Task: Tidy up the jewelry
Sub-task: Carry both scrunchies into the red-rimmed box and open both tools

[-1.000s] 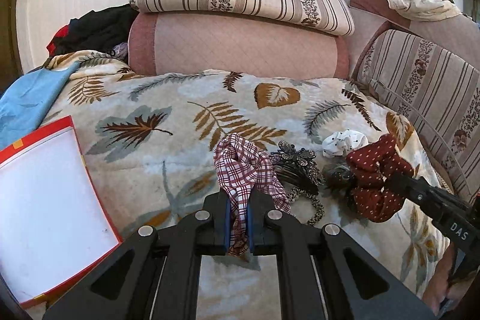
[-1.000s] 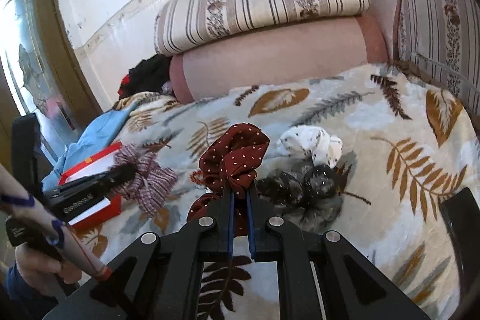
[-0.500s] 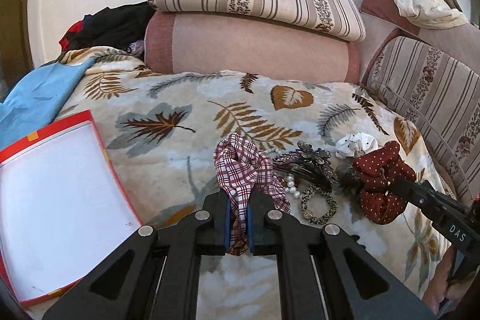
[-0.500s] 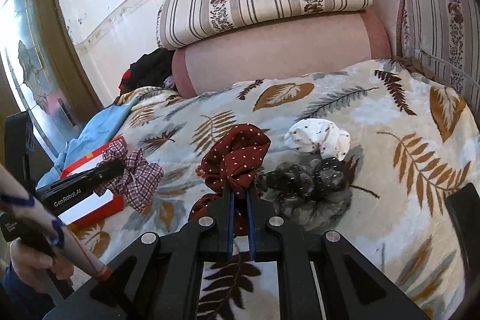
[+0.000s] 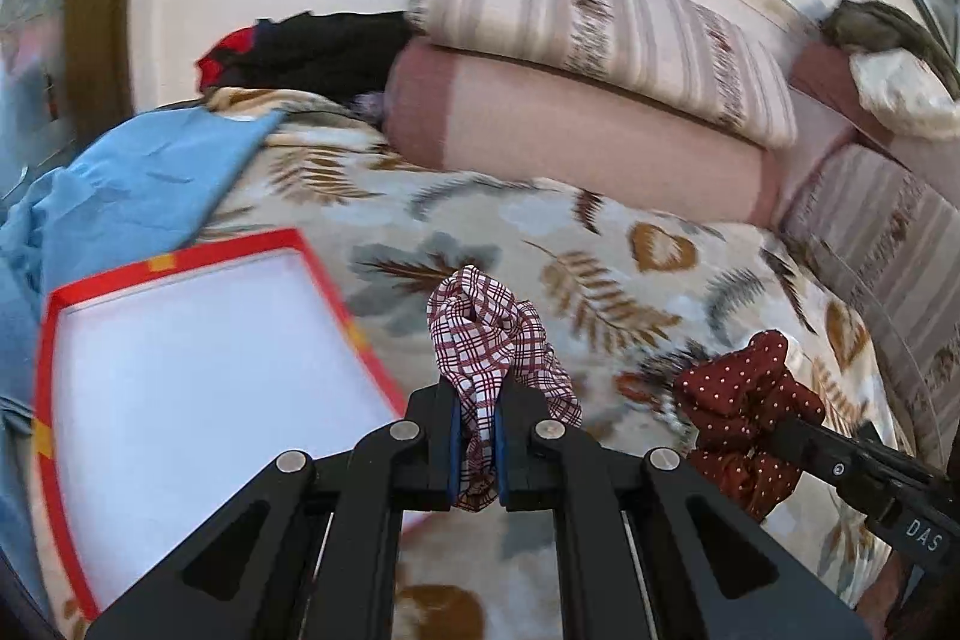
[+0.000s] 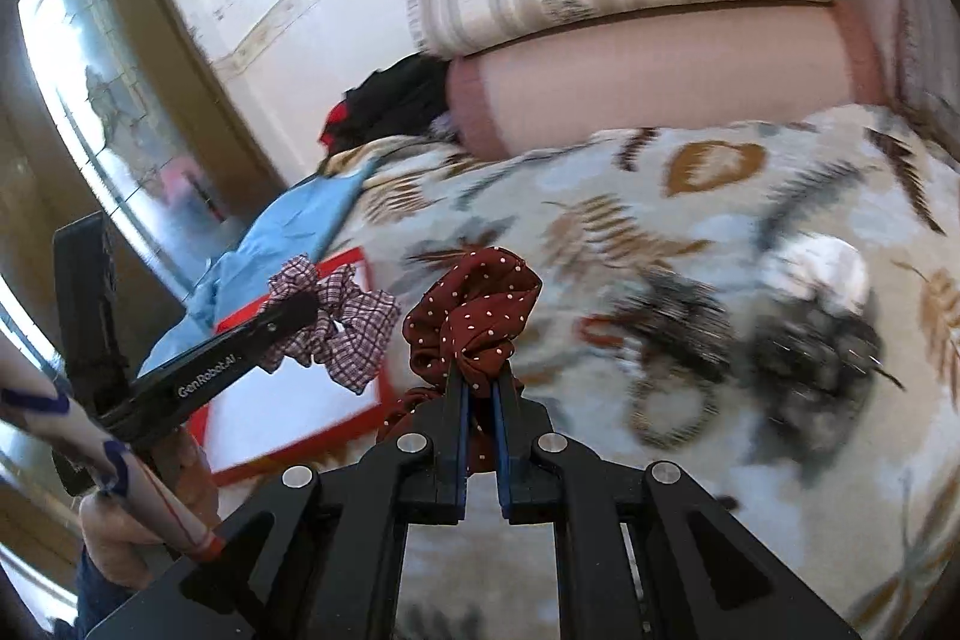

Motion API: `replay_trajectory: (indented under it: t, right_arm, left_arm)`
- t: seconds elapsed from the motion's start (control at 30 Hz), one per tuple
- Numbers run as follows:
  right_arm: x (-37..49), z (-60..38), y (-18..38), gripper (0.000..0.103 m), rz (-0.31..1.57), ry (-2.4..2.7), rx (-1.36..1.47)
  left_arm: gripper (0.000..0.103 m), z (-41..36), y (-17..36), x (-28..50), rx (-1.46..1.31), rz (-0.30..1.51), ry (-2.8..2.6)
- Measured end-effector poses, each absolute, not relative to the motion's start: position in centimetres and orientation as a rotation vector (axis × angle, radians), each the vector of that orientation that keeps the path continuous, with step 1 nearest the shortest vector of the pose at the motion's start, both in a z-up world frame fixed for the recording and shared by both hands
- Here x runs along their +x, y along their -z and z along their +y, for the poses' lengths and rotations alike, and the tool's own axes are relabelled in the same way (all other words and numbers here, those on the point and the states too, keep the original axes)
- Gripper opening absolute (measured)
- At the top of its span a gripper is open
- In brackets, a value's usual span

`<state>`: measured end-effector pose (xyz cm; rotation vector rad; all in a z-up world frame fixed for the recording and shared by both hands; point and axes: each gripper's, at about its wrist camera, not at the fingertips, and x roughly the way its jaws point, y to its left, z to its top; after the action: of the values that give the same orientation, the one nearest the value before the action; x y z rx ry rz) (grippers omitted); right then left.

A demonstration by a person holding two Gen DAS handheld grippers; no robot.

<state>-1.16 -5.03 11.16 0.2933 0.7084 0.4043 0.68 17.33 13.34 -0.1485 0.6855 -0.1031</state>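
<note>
Standing upright in left tongs: plaid scrunchie.

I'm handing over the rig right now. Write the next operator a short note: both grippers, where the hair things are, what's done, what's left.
Left gripper: shut on the plaid scrunchie, lifted beside the red-rimmed tray.
Right gripper: shut on the dotted maroon scrunchie, also lifted.
Tray interior looks bare; nothing placed yet.
Left on the leaf-print cover: a white scrunchie and dark, blurred pieces.
Next, probably: drop both scrunchies in the tray, then fetch the rest.
</note>
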Motion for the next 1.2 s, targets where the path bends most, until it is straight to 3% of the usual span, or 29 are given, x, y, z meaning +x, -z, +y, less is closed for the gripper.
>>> replay_trajectory:
  t: [0.53, 1.2]
  right_arm:
    - [8.4, 11.9, -12.3, 0.008, 0.820, -0.591, 0.201]
    - [18.6, 23.1, -6.2, 0.008, 0.955, -0.568, 0.102]
  left_arm:
    - [0.008, 35.9, -10.8, 4.9, -0.325, 0.753, -0.245]
    - [0.008, 39.0, -7.4, 9.3, -0.346, 0.809, -0.308]
